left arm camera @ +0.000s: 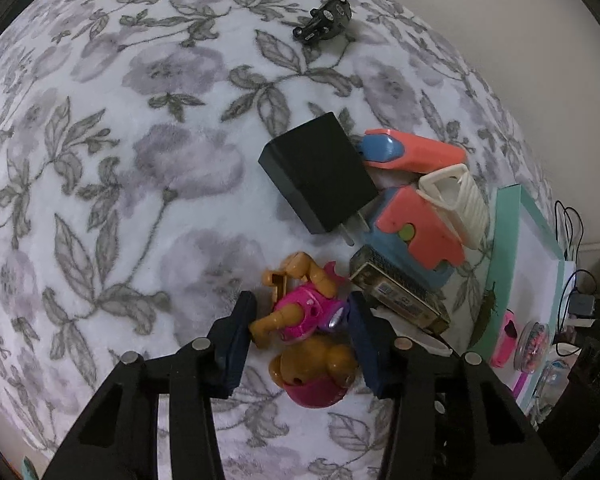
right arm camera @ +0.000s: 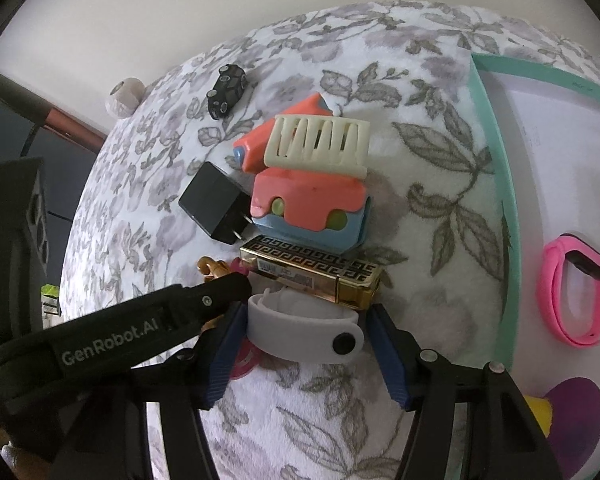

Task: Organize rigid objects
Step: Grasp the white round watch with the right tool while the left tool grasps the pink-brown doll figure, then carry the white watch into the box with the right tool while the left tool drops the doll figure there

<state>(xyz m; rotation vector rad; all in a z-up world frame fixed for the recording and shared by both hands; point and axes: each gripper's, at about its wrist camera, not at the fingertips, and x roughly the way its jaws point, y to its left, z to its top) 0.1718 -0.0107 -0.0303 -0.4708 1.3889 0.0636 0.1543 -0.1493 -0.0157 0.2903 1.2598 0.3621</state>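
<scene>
A pile of toys lies on a floral blanket [left arm camera: 140, 160]. My left gripper [left arm camera: 298, 322] is open, its fingers on either side of a tan and pink dog figure [left arm camera: 304, 316]. Beyond it lie a black plug adapter [left arm camera: 318, 172], a gold harmonica [left arm camera: 400, 294], coral and blue toy blocks [left arm camera: 416, 232] and a cream slatted piece [left arm camera: 460, 204]. My right gripper [right arm camera: 306, 340] is open around a grey wristband [right arm camera: 300, 332], just short of the harmonica [right arm camera: 312, 272]. The left gripper's arm [right arm camera: 140, 328] crosses the right wrist view.
A teal-rimmed white tray [right arm camera: 496, 184] at the right holds a pink wristband [right arm camera: 576, 292] and a purple item [right arm camera: 576, 412]. A small black toy car [left arm camera: 326, 18] sits far back on the blanket. A wall and cables lie beyond the tray.
</scene>
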